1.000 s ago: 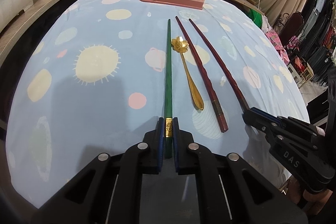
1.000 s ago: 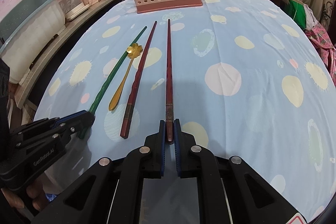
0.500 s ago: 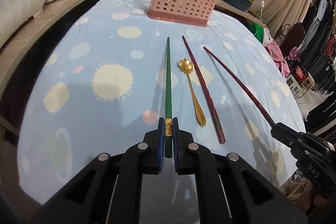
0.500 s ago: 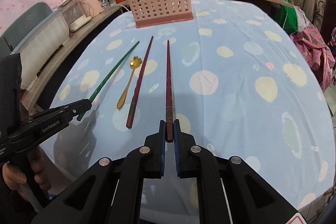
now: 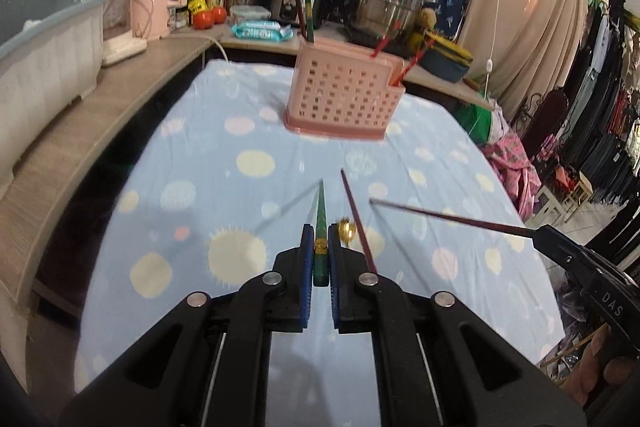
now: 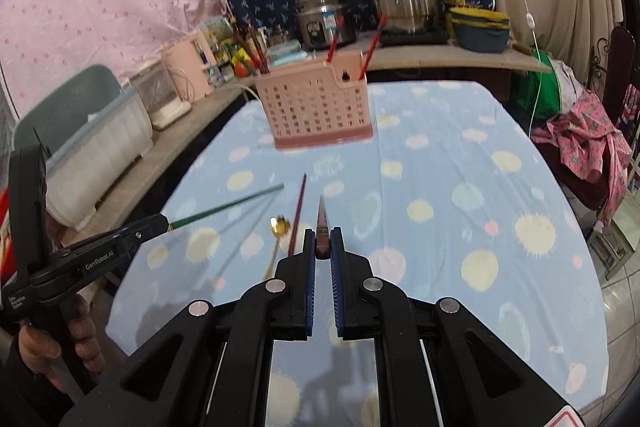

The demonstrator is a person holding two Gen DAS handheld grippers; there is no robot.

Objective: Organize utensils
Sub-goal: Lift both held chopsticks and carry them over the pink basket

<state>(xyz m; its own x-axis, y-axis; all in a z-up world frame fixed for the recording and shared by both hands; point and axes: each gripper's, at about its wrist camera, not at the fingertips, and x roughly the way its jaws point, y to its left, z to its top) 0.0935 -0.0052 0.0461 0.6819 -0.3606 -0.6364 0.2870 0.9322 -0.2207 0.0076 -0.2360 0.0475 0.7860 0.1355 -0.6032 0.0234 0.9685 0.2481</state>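
Both grippers held above the table, angled down toward the far end. Left gripper (image 5: 318, 259) clamped on the thick end of green chopstick (image 5: 320, 219), gold band sitting between the blue pads, tip pointing ahead and off the cloth. Right gripper (image 6: 322, 247) clamped on the butt of a dark red chopstick (image 6: 322, 217), also lifted, tip forward. Left view shows the right gripper from the side at the right edge with the red stick running leftward from it, plus fingers of the right hand (image 5: 596, 367) low right. Right view shows the left gripper from the side with the green stick slanting up-right, and the left hand (image 6: 52, 343) wrapped round its handle. Second red chopstick (image 6: 297, 215) and gold spoon (image 6: 277, 235) with flower-shaped bowl lie on the blue dotted tablecloth (image 6: 460, 187), just beside each other, between the two lifted sticks. Pink perforated utensil basket (image 6: 316, 107) stands at the far end of the table, several red and green sticks upright in it. Frames motion-blurred.
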